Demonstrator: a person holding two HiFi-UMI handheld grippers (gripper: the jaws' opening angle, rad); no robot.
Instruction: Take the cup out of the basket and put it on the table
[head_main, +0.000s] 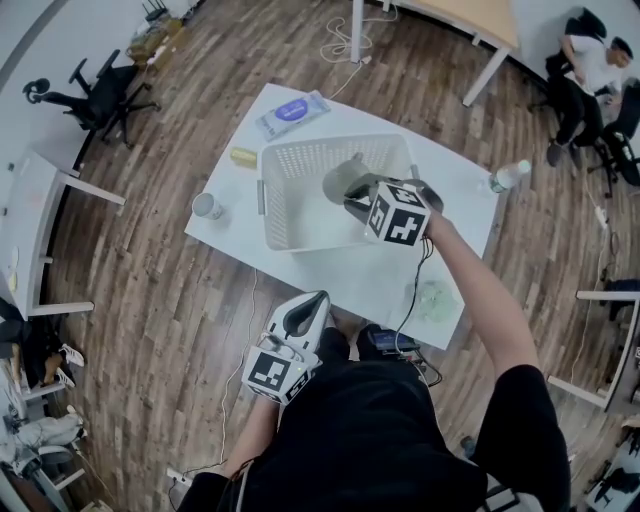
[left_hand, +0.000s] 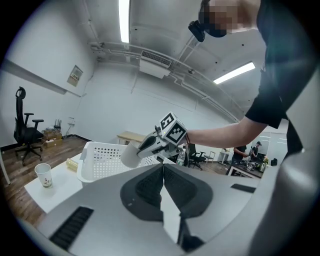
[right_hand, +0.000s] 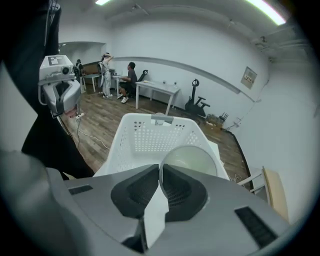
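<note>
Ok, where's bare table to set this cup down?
Best is the table strip between the basket and the near edge, left of the crumpled wrapper. A smaller gap lies between basket and bottle. Crowded on the left: paper cup, yellow item, wipes.

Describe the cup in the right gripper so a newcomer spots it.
A white perforated basket stands on the white table. Above its right side, the right gripper is shut on the rim of a plain pale cup, held tilted. The other cup stands upright on the table left of the basket and is printed.
</note>
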